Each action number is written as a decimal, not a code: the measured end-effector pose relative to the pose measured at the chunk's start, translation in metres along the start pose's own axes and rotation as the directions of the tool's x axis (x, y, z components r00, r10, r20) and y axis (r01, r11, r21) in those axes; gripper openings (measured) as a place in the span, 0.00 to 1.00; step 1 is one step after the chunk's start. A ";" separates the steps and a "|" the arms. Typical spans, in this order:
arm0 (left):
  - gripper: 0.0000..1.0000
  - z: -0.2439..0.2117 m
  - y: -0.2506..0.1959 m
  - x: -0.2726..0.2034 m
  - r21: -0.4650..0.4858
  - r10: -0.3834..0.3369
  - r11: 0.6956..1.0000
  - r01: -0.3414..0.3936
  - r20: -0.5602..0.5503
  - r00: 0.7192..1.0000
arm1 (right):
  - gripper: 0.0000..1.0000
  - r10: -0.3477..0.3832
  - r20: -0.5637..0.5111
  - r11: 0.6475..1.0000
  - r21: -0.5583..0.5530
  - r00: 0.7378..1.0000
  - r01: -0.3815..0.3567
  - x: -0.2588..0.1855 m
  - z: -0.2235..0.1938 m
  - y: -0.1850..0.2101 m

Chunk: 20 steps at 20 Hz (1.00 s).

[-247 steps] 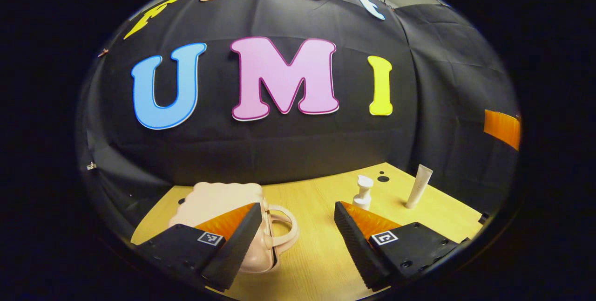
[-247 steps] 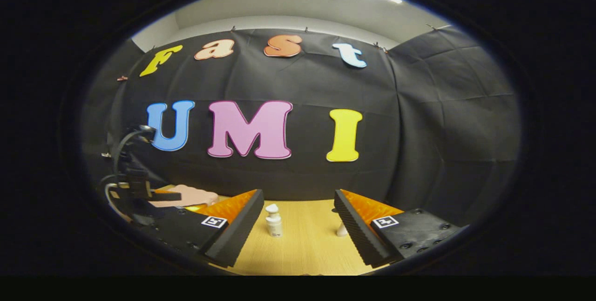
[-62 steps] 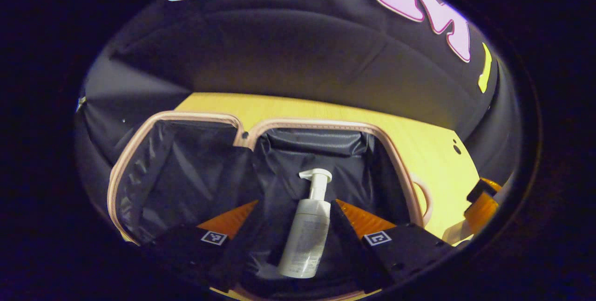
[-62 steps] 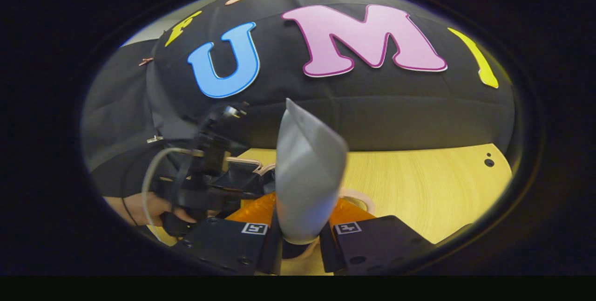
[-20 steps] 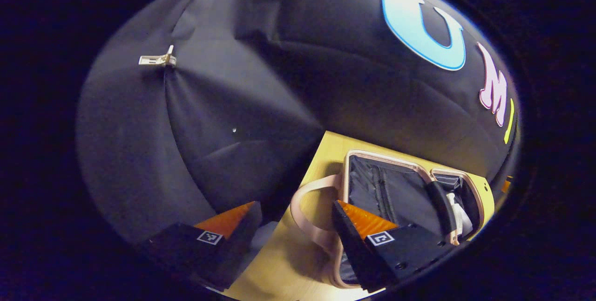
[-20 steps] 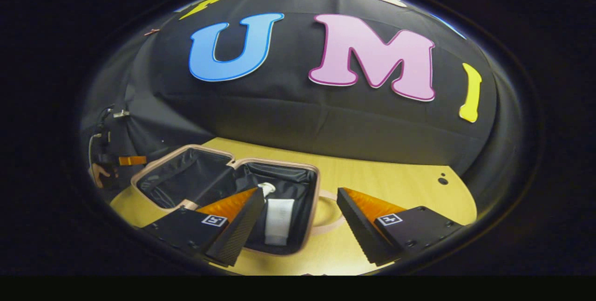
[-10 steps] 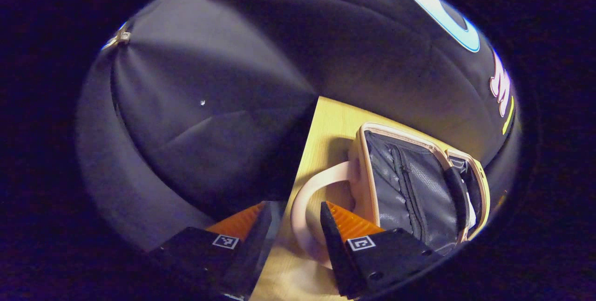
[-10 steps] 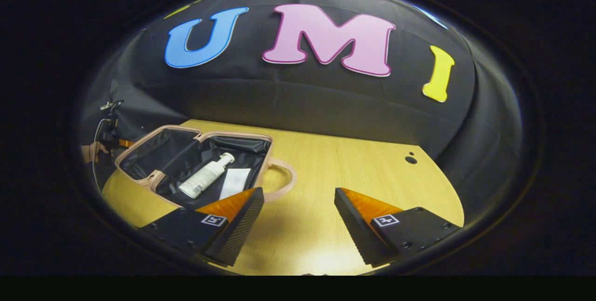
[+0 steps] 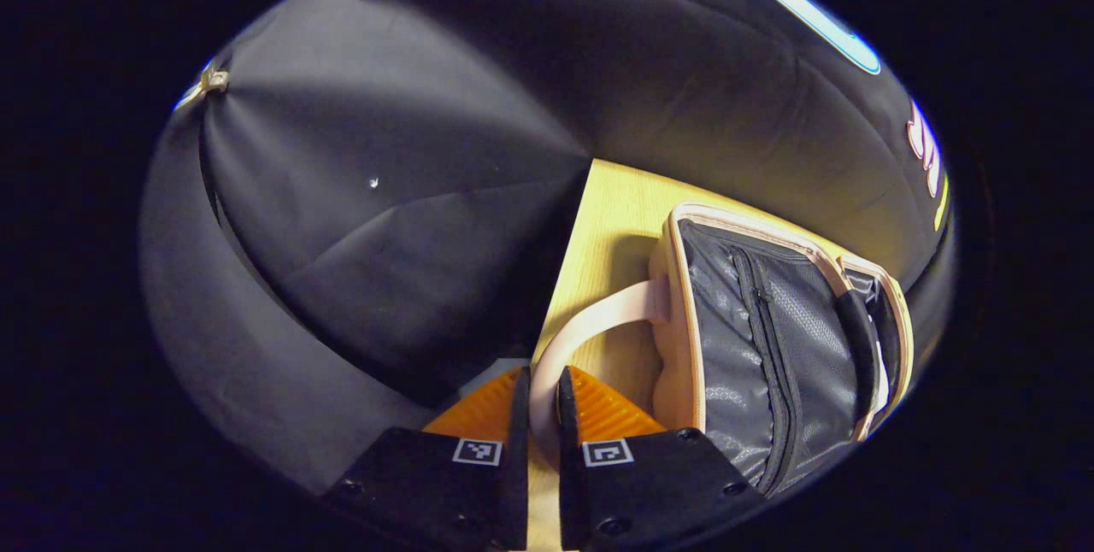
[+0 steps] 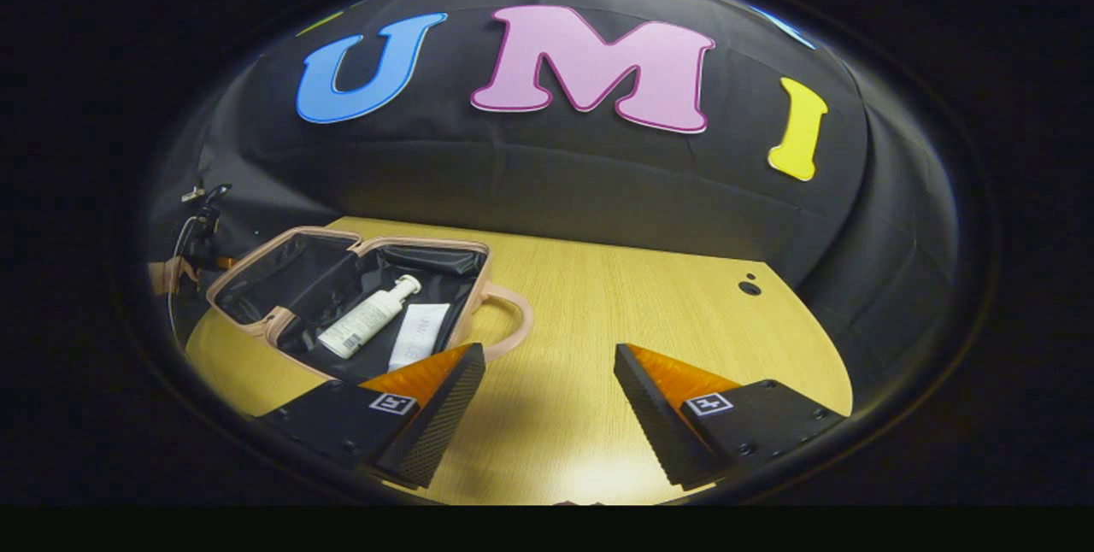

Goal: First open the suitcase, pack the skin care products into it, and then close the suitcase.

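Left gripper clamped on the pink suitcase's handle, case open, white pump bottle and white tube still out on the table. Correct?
Not quite. In the right gripper view the white pump bottle and white tube lie inside the open pink suitcase, not on the wooden table. The left gripper is clamped on its handle.

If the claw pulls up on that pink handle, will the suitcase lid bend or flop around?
Probably not much. The lid has a firm-looking pink rim and holds its shape, so it likely swings as one stiff piece. The handle keeps its curve while the left claw pinches it, so it seems rigid. The dark lining inside looks soft and may wrinkle.
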<state>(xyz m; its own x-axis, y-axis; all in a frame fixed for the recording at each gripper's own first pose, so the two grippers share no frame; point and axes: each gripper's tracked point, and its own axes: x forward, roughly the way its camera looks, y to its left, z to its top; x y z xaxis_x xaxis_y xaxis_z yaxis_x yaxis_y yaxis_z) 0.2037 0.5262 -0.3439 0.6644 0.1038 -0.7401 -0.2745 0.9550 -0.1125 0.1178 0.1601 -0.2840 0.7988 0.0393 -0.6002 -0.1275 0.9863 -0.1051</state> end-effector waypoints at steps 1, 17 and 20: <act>0.20 0.007 0.000 -0.006 0.023 0.012 1.000 -0.013 0.020 1.000 | 1.00 0.002 0.003 1.000 -0.001 1.000 -0.002 0.000 0.000 0.000; 0.12 0.169 -0.164 -0.227 0.200 -0.159 0.976 0.087 0.379 0.912 | 0.97 0.014 0.072 0.999 0.049 0.997 -0.017 -0.033 0.030 -0.043; 0.12 0.177 -0.239 -0.244 0.252 -0.233 0.958 0.135 0.413 0.881 | 0.97 0.001 0.079 0.997 0.072 0.997 -0.007 -0.040 0.027 -0.060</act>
<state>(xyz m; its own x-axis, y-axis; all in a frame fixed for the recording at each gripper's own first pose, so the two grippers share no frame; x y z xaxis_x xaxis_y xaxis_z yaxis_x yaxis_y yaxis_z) 0.2301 0.3216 -0.0193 0.9359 -0.0163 -0.3518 0.0020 0.9992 -0.0410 0.1096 0.1037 -0.2318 0.8426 0.0527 -0.5360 -0.0900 0.9950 -0.0437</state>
